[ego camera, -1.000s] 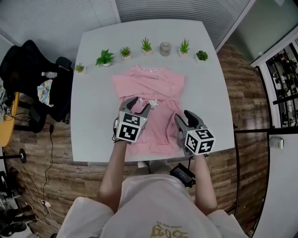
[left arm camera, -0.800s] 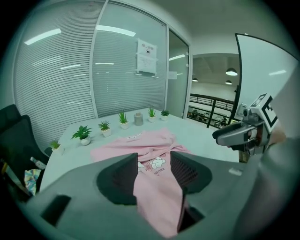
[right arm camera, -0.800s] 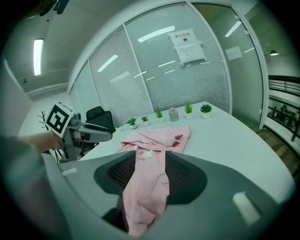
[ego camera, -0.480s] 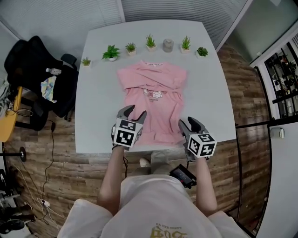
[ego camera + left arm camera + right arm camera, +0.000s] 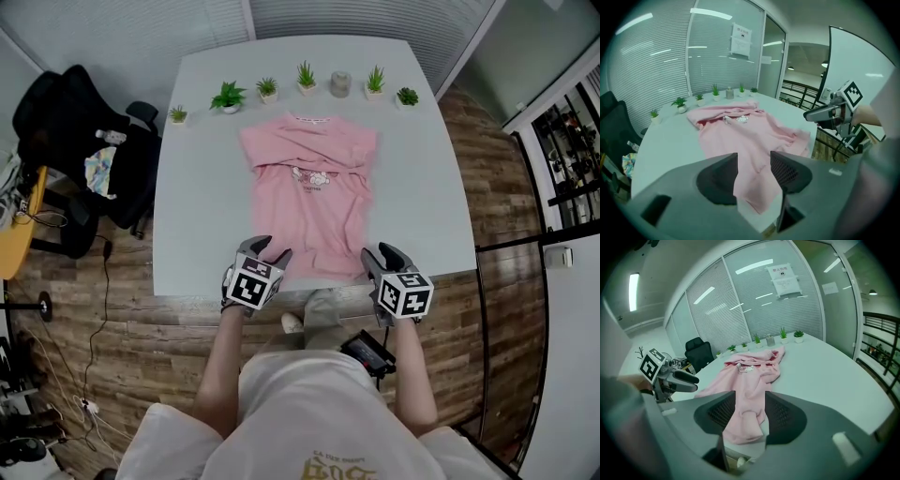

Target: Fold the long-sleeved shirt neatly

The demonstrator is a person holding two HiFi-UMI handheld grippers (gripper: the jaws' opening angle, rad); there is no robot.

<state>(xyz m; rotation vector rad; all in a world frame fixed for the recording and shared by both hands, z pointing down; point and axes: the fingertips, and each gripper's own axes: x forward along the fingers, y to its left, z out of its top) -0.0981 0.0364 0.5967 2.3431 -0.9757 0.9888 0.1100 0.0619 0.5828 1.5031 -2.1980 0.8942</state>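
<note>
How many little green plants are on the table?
6 plants, in a row along the far edge of the table, beyond the pink shirt: four left of the grey jar, two right of it. None seems hidden.

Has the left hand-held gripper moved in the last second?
Yes. The left hand-held gripper pulled back from over the shirt to the table's near edge.

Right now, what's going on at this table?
A person is at the near edge of the white table with a gripper in each hand. A pink long-sleeved shirt lies spread on it, its sleeves apparently folded in across the chest. The left gripper and right gripper are open and empty, poised at the two corners of the shirt's bottom hem.
</note>
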